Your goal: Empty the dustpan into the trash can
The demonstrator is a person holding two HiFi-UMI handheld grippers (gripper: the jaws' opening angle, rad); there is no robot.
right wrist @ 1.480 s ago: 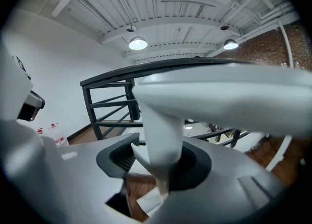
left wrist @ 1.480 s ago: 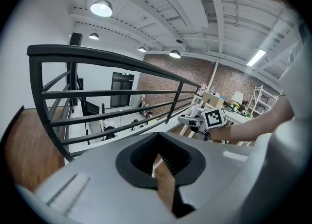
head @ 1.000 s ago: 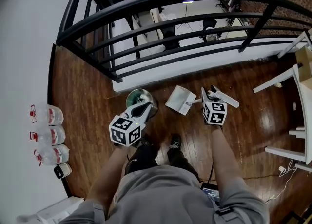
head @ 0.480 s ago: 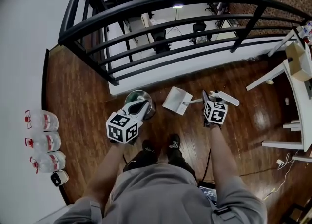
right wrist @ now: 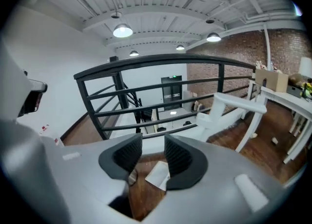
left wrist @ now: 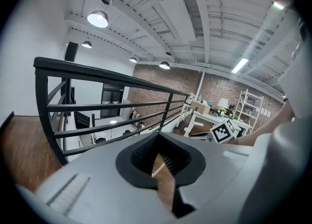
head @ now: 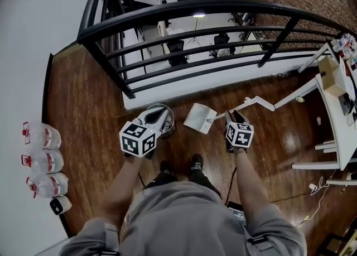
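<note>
Dustpan [head: 198, 116]: lies flat on the wood floor [head: 83, 98], just ahead of the right gripper [head: 232, 119] and a little to its left. Its thin handle [head: 218, 117] points back toward that gripper.
Right gripper: jaws spread about halfway and have just been closing. Nothing sits between the pads; only the floor and the pan show past the gap.
Left gripper [head: 162, 118]: jaw tips pressed together on nothing. It hangs over the near rim of the trash can.
Trash can [head: 165, 111]: round metal can standing directly ahead of the left gripper and well to the left of the right one, close beside the pan.
Step in hand: taking up the pan, judging by the free handle.
Doing it well: lower the right gripper until the handle lies between the pads, and pinch it close to the pan so it cannot swing. Lift it level, and tip it only once the lip is over the can's mouth. Draw the left gripper aside first so the mouth is free.
In the dustpan: looks bare white; any dirt is too small to tell.
In the trash can: the inside is mostly hidden by the left gripper, so I cannot tell.
Jugs [head: 40, 161]: three red-capped jugs far out to the left gripper's left; contents unclear.
Box [head: 333, 80]: on the table [head: 340, 138], far to the right gripper's right; nothing can be seen inside.
</note>
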